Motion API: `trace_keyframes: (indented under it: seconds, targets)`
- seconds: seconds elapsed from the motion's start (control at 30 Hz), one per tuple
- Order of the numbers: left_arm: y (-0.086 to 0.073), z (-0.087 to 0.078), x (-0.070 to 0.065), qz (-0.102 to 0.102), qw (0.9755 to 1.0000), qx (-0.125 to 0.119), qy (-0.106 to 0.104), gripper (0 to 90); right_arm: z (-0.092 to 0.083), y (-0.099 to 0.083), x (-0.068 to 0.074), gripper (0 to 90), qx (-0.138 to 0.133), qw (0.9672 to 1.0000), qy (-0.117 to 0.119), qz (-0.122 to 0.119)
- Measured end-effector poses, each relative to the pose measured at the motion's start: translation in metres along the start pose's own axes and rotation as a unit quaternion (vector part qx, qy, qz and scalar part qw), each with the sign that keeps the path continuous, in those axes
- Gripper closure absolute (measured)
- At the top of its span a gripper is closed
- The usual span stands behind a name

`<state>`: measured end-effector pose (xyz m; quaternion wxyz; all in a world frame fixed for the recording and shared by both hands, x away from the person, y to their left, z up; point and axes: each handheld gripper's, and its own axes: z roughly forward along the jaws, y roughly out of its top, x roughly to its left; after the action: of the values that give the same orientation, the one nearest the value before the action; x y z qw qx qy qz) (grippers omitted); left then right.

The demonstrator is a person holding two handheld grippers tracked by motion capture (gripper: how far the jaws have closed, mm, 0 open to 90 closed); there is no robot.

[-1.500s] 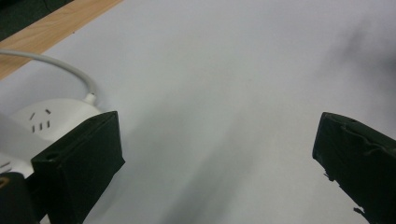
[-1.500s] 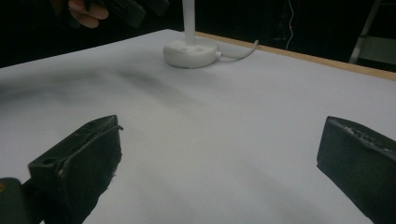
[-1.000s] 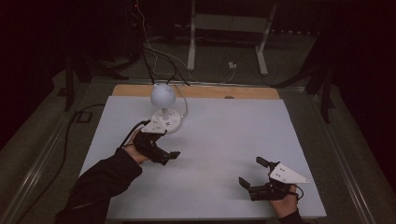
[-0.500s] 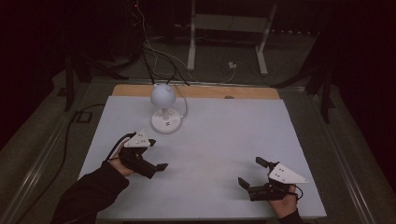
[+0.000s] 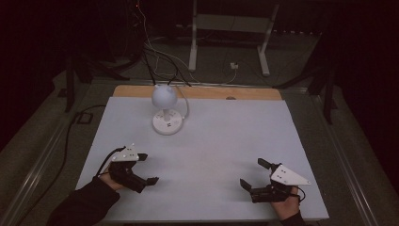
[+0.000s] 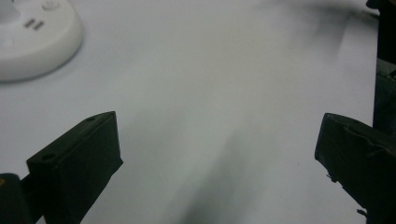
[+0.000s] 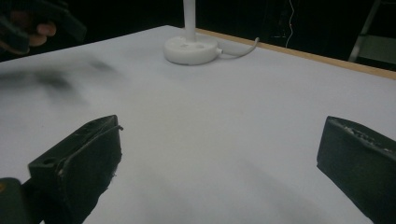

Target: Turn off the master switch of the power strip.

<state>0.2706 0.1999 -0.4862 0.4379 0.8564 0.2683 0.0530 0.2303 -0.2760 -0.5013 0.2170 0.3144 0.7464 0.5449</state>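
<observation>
A white lamp (image 5: 165,113) is standing toward the desk's (image 5: 244,136) far edge. Nearer the person, the left tool (image 5: 147,168) and right tool (image 5: 254,173) are both gaping wide, gripping nothing.

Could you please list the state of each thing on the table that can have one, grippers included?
Lamp: upright on its round base, head unlit, cord running off the far edge.
Left gripper: open, empty, near the table's front left.
Right gripper: open, empty, near the front right.
Table: white top bare between the grippers.
</observation>
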Motion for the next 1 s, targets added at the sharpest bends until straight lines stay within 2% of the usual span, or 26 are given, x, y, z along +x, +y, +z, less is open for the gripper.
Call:
trace_keyframes:
  seconds: [0.27,0.53,0.83,1.0]
  targets:
    - [-0.023,-0.005,-0.005,-0.005,0.9999,0.009,0.006,0.9,0.001,-0.001,0.001,0.0,0.003,1.0,0.002,-0.003]
    - [-0.041,-0.006,-0.01,-0.012,0.9998,0.015,0.001,0.9,0.002,-0.001,0.001,0.0,0.004,1.0,0.004,-0.001]
    - [-0.046,-0.005,-0.004,-0.017,0.9996,0.017,0.011,0.9,0.003,-0.001,0.002,0.0,0.007,0.9999,0.007,-0.002]
    - [-0.046,-0.006,-0.003,-0.021,0.9997,0.002,0.01,0.9,0.004,-0.002,0.001,0.0,0.009,0.9999,0.009,-0.002]
